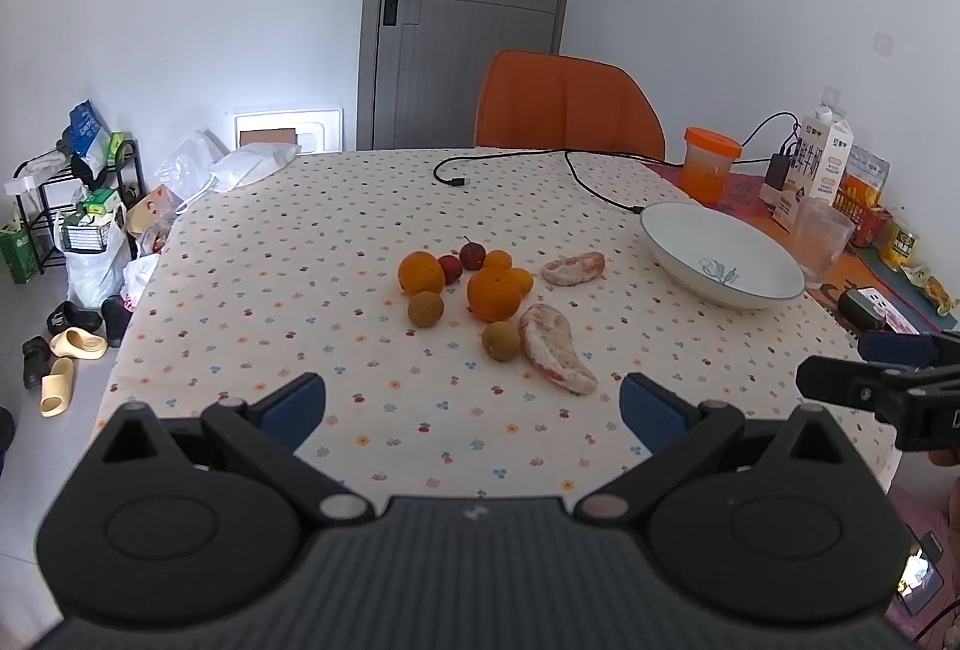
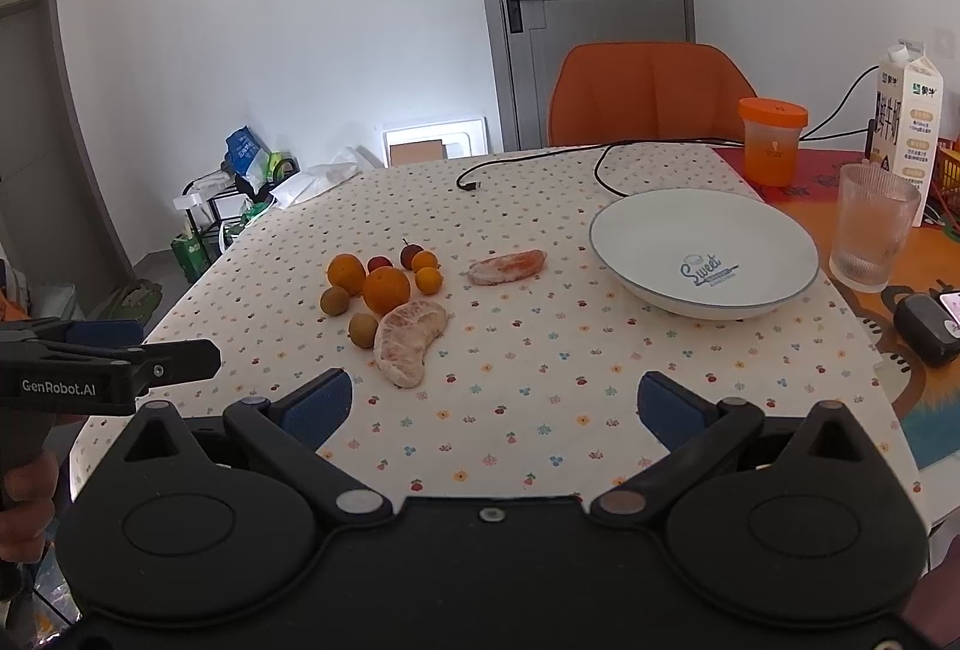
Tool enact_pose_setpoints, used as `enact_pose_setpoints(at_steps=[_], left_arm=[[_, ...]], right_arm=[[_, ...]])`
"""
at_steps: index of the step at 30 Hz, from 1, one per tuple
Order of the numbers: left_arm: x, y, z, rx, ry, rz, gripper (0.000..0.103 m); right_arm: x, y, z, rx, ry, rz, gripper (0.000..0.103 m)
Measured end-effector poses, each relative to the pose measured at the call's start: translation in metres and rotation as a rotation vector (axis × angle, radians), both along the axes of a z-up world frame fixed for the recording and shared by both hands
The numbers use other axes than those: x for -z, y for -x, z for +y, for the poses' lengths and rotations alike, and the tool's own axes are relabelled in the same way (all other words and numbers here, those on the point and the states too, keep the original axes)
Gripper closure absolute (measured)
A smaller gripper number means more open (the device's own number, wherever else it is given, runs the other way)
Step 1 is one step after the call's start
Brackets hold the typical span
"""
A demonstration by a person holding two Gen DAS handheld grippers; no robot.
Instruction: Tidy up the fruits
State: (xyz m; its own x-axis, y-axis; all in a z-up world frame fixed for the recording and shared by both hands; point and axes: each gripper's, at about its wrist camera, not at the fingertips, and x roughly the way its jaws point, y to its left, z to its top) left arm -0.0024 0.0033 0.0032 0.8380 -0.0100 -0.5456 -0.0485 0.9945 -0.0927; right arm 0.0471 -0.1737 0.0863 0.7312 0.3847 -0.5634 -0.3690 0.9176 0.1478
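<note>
Both grippers hover above the near edge of the table, neither touching any fruit. The left gripper [image 1: 474, 404] has its jaws spread wide w/ nothing between them, and the right gripper [image 2: 495, 401] is the same, wide and empty; this looks like a ready pose, probably before the first pick. The fruits lie loose in a small cluster on the flowered tablecloth [image 2: 540, 410], approx. in the middle of the table: a big orange [image 2: 386, 289] in the centre, a second orange [image 2: 346, 272] to its left, two small orange fruits [image 2: 428, 280] behind it, two dark red fruits [image 2: 411, 254] at the back, and two brownish round fruits [image 2: 363, 330] in front. A peeled pomelo segment [image 2: 410, 342] lies touching or almost touching the big orange, nearest to the grippers, and another segment [image 2: 507, 267] lies apart, between the cluster and the plate. The white plate [image 2: 630, 212] stands empty on the right, near the right gripper's side, so it is likely the place where the fruits should go. A ribbed glass [image 2: 873, 230] and an orange-lid jar [image 2: 772, 149] stand close behind the plate, so a carry to it should stay low and short. The round fruits may roll if pushed; the segment is soft, so a gentle squeeze seems better.
</note>
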Motion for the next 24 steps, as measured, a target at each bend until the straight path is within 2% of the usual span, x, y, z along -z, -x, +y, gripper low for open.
enact_pose_setpoints(at_steps=[24], left_arm=[[-0.0023,0.0038,0.003,0.003,0.001,-0.007,0.0]], right_arm=[[-0.0019,0.0012,0.0019,-0.005,-0.006,-0.005,0.0]])
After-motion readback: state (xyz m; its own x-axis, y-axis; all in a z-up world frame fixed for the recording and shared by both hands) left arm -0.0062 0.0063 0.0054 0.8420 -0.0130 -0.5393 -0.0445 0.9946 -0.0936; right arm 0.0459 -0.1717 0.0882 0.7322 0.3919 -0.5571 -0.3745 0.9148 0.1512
